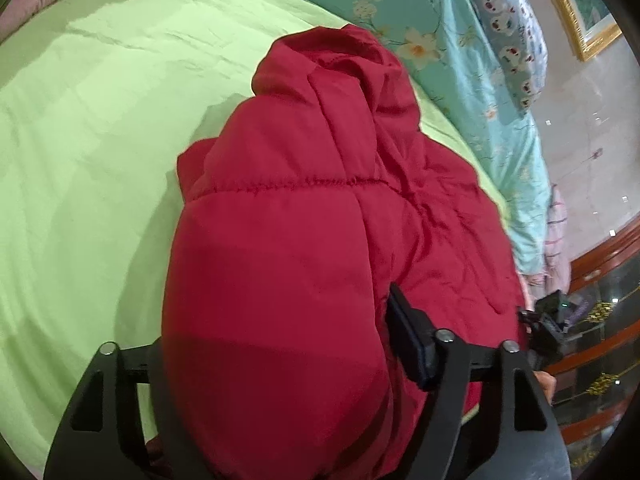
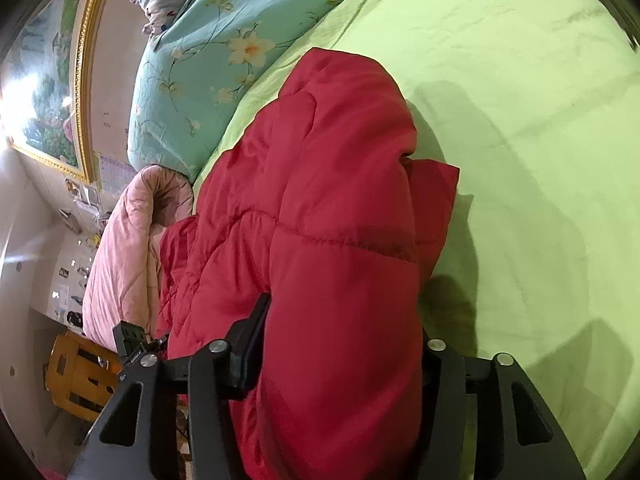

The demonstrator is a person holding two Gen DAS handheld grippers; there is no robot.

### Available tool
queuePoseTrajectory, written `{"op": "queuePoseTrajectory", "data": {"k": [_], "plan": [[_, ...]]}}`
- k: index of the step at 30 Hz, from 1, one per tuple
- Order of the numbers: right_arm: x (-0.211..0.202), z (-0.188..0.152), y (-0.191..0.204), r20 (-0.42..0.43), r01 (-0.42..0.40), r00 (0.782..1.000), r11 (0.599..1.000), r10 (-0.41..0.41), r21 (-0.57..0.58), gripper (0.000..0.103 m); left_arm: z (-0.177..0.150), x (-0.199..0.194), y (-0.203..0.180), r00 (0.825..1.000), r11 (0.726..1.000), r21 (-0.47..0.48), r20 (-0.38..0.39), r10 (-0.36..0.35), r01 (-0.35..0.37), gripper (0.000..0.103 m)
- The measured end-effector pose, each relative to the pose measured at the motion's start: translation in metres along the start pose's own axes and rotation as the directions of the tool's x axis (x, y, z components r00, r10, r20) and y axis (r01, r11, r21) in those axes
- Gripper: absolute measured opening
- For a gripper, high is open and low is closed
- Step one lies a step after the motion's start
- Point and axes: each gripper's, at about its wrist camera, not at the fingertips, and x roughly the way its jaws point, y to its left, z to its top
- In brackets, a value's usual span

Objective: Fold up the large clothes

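A red quilted puffer jacket lies bunched on the green bedsheet. My left gripper is shut on a thick fold of the red jacket; one black finger shows at the right, the other is hidden under the fabric. In the right wrist view the same jacket fills the middle. My right gripper is shut on another thick fold of it, with one finger showing at the left. The other gripper's camera shows beside the jacket.
A teal floral quilt and a patterned pillow lie along the bed's far side. A pink quilt sits beside the jacket. A gold-framed picture hangs on the wall. A dark wood cabinet and a yellow stool stand on the floor.
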Motion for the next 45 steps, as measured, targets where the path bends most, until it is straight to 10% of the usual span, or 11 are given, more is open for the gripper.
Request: {"op": "queuePoseTrajectory", "data": {"k": [17, 27, 33, 39, 45], "plan": [[-0.038, -0.007, 0.016, 0.093, 0.158, 0.984, 0.987, -0.155, -0.024, 0.076, -0.001, -0.049, 0.018, 0.971, 0.973, 0.031, 0.064, 0.228, -0.230, 0.099], [-0.078, -0.030, 0.075, 0.318, 0.305, 0.917, 0.936, -0.240, -0.173, 0.076, -0.014, -0.094, 0.002, 0.961, 0.983, 0.025, 0.216, 0.173, -0.182, 0.099], [-0.031, -0.057, 0.138, 0.258, 0.303, 0.942, 0.871, -0.213, -0.388, 0.039, -0.042, -0.076, -0.069, 0.970, 0.954, 0.253, 0.220, 0.102, -0.158, 0.099], [0.040, -0.065, 0.176, 0.139, 0.208, 0.977, 0.847, -0.159, -0.489, 0.035, -0.042, -0.023, -0.084, 0.985, 0.939, 0.312, 0.132, 0.110, -0.146, 0.099], [0.084, -0.047, 0.174, 0.100, 0.273, 0.961, 0.823, -0.258, -0.498, 0.032, -0.030, 0.014, -0.088, 0.971, 0.916, 0.325, 0.126, 0.202, -0.233, 0.099]]}}
